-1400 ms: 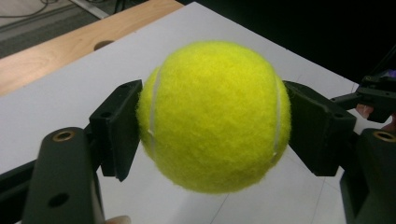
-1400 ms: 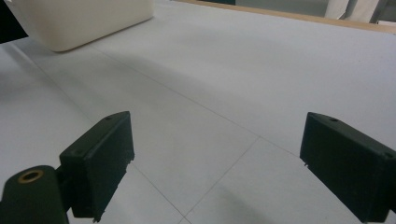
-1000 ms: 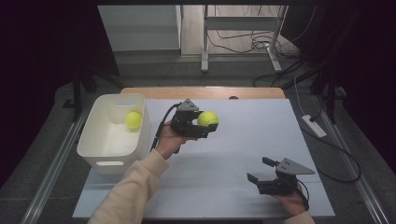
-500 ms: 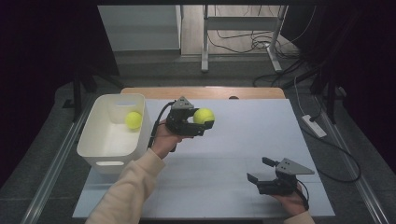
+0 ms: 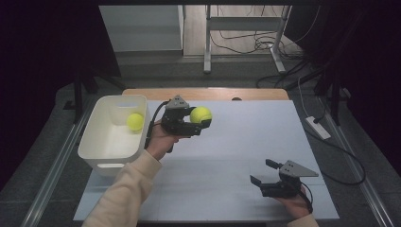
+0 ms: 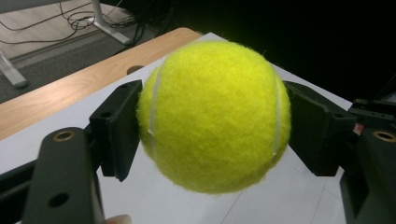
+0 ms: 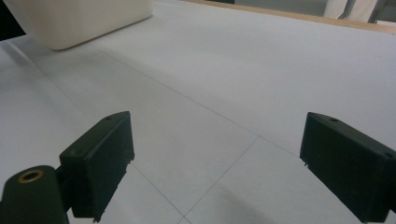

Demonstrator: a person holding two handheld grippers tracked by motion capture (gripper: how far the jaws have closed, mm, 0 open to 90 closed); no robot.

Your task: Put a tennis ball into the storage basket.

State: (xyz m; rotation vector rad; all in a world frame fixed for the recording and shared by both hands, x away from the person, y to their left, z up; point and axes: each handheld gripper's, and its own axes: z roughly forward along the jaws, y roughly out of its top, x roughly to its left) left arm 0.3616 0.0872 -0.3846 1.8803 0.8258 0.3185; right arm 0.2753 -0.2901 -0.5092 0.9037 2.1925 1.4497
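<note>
The table (image 5: 236, 142) is covered by a pale grey-white sheet marked with thin lines, and a strip of bare wood shows along its far edge, with a small dark hole in that strip. A white plastic bin (image 5: 101, 151) stands on the table at the left edge, towards the far left corner; its left side reaches past the sheet. In the right gripper view the sheet (image 7: 261, 70) runs back to the wooden strip, and the bin's (image 7: 79, 18) rounded base sits flat on it. The middle and right of the table, out to the right edge, are bare sheet.
</note>
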